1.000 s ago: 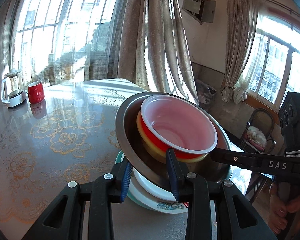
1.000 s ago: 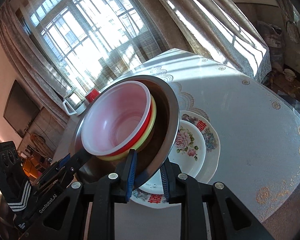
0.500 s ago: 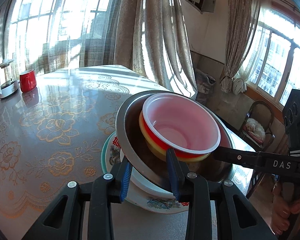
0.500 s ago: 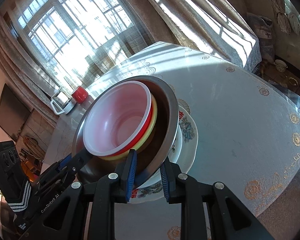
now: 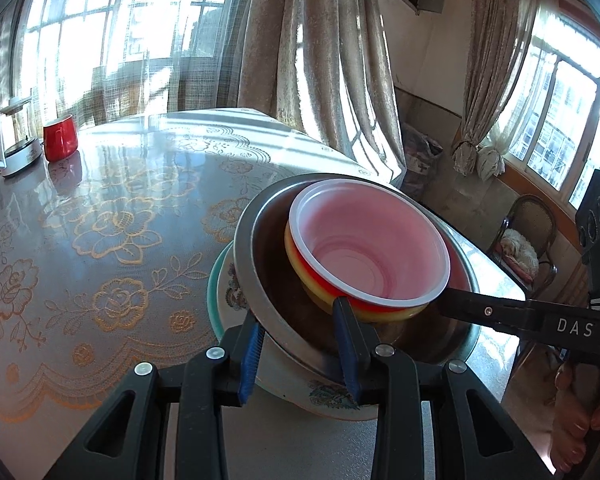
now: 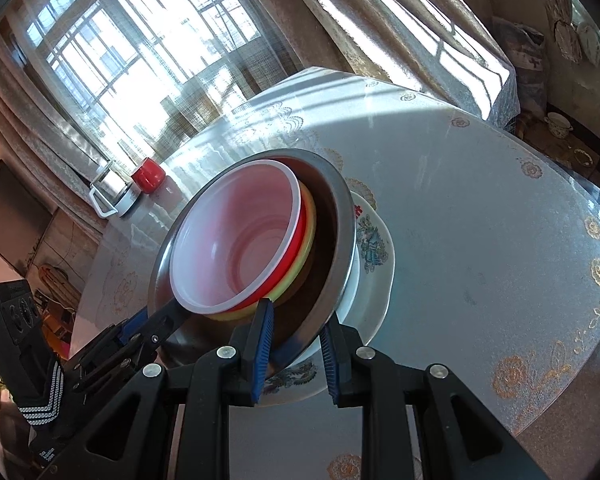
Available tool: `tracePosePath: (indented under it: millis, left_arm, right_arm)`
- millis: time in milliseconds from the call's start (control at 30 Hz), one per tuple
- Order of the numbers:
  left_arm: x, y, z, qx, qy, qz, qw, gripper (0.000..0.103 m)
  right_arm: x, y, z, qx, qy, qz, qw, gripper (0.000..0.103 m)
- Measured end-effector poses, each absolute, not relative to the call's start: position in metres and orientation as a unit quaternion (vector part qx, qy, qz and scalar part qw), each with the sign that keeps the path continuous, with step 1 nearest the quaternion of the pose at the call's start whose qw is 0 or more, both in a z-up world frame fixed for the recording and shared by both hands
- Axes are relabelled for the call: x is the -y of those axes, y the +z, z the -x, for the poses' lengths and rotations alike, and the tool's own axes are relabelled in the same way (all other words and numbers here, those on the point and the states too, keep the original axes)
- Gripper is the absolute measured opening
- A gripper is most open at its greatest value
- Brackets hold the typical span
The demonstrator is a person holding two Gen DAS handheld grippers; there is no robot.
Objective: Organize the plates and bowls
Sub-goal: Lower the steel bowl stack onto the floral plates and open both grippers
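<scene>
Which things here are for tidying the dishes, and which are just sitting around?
For the job: big round steel bowl; white plastic bowl; red bowl; yellow bowl; flowered china plates.

Just sitting around: red mug; white kettle.

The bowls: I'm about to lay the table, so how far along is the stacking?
Done: the plastic bowls sit nested in the steel bowl. In hand: the left hand-held gripper and right hand-held gripper both clamp its rim just over the floral plates. Left: set it down and let go.

Bright window [image 5: 112,20] sunlight glares off the glossy table [image 5: 100,216]; fisheye edges bend and darken.
</scene>
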State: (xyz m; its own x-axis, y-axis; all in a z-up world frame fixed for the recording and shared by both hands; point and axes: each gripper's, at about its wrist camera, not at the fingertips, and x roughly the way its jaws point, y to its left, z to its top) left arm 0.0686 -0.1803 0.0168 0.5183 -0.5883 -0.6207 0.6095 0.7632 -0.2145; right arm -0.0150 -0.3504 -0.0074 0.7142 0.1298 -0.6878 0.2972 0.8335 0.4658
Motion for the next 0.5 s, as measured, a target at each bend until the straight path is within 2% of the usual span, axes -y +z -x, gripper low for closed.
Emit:
tracePosePath:
  millis: [500]
  left_arm:
    - [0.1824, 0.0151, -0.0721, -0.357, -0.336, -0.018, 0.872, 0.036]
  right_arm:
    - [0.3480, -0.0111, 0.0083, -0.388, -0.051, -0.285, 0.875, 0.024]
